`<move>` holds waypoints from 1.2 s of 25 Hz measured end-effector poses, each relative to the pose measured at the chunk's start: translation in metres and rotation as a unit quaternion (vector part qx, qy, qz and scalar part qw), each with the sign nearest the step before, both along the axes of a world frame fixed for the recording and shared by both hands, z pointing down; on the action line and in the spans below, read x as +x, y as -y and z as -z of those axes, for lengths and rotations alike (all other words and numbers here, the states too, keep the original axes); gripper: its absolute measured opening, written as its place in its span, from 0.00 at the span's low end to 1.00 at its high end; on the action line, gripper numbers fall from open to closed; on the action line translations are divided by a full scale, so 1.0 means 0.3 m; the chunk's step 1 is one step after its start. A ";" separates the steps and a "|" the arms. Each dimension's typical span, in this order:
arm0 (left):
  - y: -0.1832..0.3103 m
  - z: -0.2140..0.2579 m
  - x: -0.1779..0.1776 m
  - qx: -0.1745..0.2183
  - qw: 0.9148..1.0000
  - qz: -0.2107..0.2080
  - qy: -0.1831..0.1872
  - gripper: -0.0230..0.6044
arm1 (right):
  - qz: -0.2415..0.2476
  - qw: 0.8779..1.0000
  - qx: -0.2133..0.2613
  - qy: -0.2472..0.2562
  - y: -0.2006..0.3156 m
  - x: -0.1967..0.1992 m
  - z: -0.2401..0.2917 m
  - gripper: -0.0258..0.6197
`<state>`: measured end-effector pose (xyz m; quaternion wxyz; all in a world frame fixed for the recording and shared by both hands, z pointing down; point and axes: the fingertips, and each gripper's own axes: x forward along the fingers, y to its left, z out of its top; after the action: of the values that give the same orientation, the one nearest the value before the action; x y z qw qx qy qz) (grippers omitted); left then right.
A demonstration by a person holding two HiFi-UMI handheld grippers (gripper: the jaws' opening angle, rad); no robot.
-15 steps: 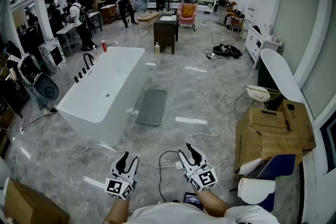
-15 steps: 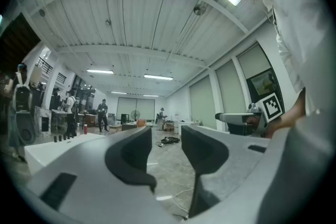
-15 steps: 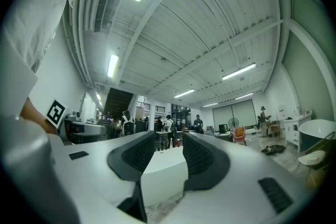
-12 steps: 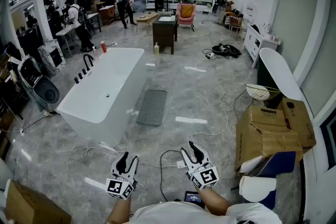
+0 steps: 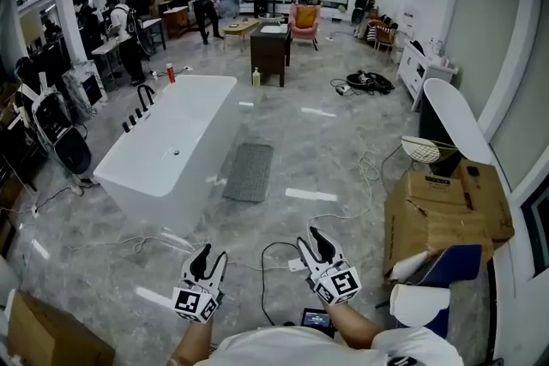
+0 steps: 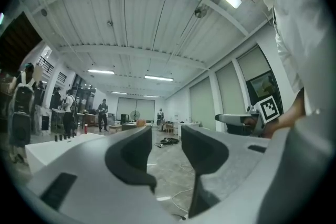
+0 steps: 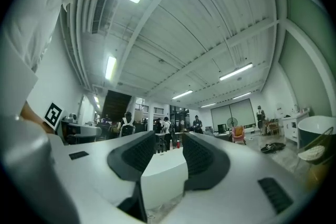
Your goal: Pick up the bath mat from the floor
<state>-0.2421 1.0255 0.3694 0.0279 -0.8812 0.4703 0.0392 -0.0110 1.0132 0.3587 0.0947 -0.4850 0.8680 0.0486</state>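
Note:
A grey bath mat (image 5: 249, 172) lies flat on the marble floor beside the white bathtub (image 5: 168, 150), some way ahead of me. My left gripper (image 5: 206, 256) hangs near my body at the bottom of the head view, open, nothing between its jaws. My right gripper (image 5: 318, 243) hangs beside it, also open and empty. Both point upward and forward, far short of the mat. In the left gripper view the jaws (image 6: 166, 152) frame only floor and ceiling. The right gripper (image 7: 163, 157) looks toward the bathtub (image 7: 164, 176).
Cables (image 5: 274, 257) snake across the floor just in front of the grippers. Cardboard boxes (image 5: 446, 214) stand at the right, another box (image 5: 47, 334) at the lower left. A dark cabinet (image 5: 271, 54) and several people stand far back. Open floor lies between me and the mat.
The right gripper has drifted slightly right and down. The left gripper has stayed nearly in place. People at the left have shifted a little.

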 end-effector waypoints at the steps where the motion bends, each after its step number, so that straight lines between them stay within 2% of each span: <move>1: 0.001 -0.002 0.004 -0.001 1.000 -0.002 0.000 0.31 | 0.001 1.000 0.000 0.006 -0.001 0.005 0.001 0.30; 9: 0.029 -0.022 0.019 -0.008 1.000 -0.013 0.001 0.31 | -0.020 1.000 -0.006 -0.006 -0.002 0.053 -0.029 0.29; 23: 0.137 -0.021 0.164 -0.011 0.999 -0.029 0.008 0.31 | -0.022 1.000 -0.014 -0.005 0.070 0.175 -0.046 0.29; 30: 0.161 -0.061 0.241 -0.016 0.999 -0.027 0.012 0.31 | -0.045 0.999 -0.012 0.006 0.103 0.302 -0.103 0.29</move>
<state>-0.1699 0.9771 0.3875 0.0178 -0.8942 0.4467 0.0218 0.0796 0.9822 0.3895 0.0923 -0.5247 0.8453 0.0396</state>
